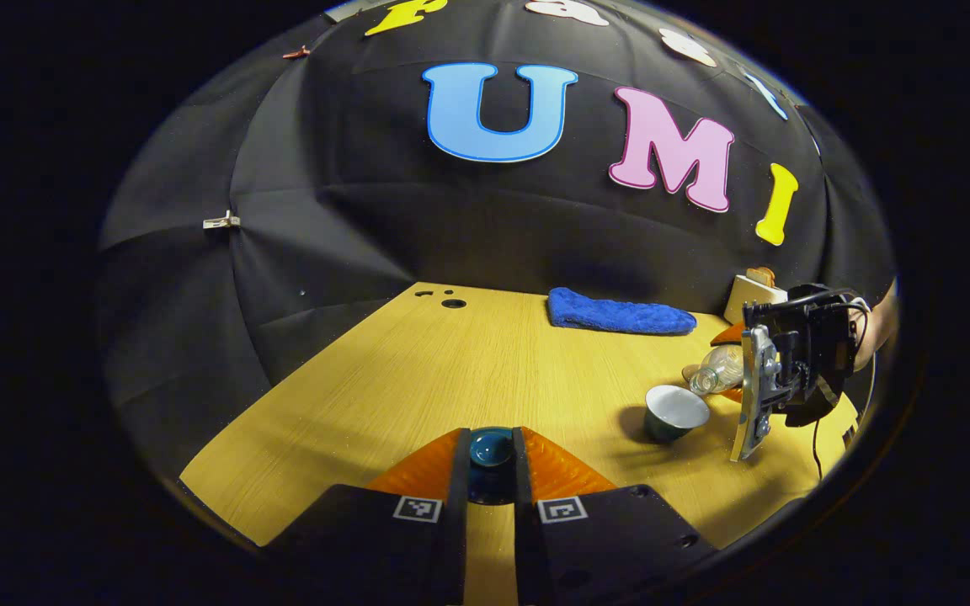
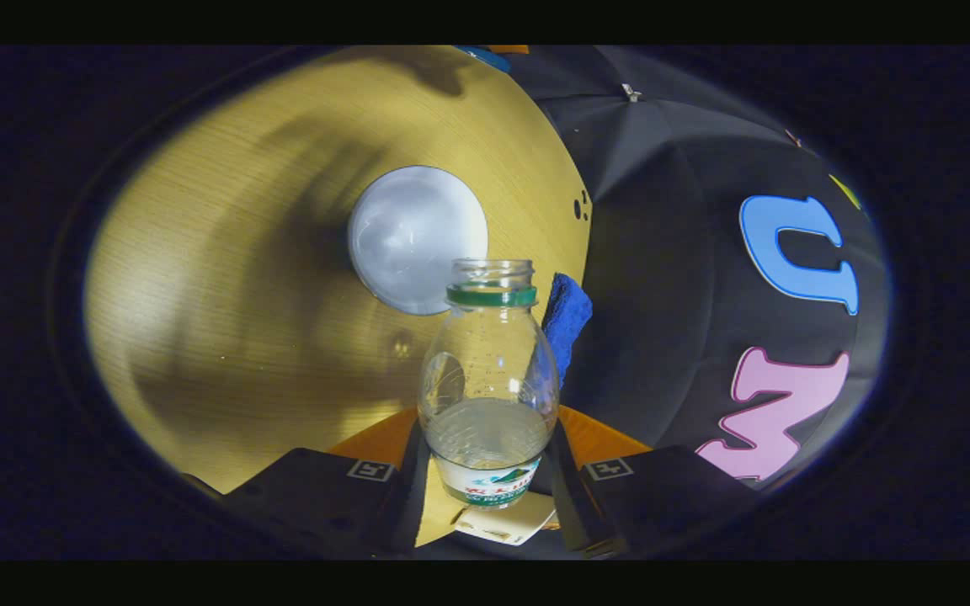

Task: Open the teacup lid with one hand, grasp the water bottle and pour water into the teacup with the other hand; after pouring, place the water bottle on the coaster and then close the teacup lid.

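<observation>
The teacup [image 1: 675, 411] stands open on the table [image 1: 451, 370], its white inside [image 2: 418, 238] showing just past the mouth of the water bottle [image 2: 489, 379]. The right gripper [image 2: 489, 471] has both fingers closed on the bottle's lower body and holds it tipped toward the cup; the cap is off and some water sits inside. The left gripper [image 1: 490, 471] clamps the lid [image 1: 491, 446] low over the table, well apart from the cup. Pouring looks to be the step in hand. Next, the bottle needs righting and setting on the coaster; a blue cloth [image 1: 620, 311] lies behind.
</observation>
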The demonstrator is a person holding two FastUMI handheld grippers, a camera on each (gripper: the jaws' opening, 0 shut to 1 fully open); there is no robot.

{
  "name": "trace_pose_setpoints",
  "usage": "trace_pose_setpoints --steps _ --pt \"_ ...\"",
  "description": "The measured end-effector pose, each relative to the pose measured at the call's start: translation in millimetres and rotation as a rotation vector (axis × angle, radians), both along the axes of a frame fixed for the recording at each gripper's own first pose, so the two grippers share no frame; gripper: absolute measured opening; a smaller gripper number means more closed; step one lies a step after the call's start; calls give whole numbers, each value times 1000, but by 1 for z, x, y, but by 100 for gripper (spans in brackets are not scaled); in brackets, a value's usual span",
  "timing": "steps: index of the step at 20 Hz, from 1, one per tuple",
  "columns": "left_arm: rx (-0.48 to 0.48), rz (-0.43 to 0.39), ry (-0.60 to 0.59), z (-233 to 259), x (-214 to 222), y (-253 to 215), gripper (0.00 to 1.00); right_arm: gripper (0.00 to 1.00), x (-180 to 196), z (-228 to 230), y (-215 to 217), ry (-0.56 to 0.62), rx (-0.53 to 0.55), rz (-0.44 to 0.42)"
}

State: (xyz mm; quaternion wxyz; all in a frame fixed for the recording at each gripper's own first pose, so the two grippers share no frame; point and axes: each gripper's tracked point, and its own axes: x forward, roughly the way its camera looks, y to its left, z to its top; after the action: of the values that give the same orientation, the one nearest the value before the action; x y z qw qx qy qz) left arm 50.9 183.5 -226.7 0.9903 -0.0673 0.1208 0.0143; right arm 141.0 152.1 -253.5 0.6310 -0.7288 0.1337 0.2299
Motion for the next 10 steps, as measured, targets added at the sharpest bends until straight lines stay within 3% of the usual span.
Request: trace_pose_setpoints --steps 3,6,7,10 --pt "7 -1 -3 1 0 0 27 66 1 4 1 -12 -25 25" --pt "0 8 -8 3 -1 2 24 70 2 6 3 -31 -62 57" --pt "-3 10 -6 2 -1 3 31 66 2 6 3 -32 -71 65" --pt "-5 15 -4 2 -3 3 24 66 4 10 5 -40 -98 90"
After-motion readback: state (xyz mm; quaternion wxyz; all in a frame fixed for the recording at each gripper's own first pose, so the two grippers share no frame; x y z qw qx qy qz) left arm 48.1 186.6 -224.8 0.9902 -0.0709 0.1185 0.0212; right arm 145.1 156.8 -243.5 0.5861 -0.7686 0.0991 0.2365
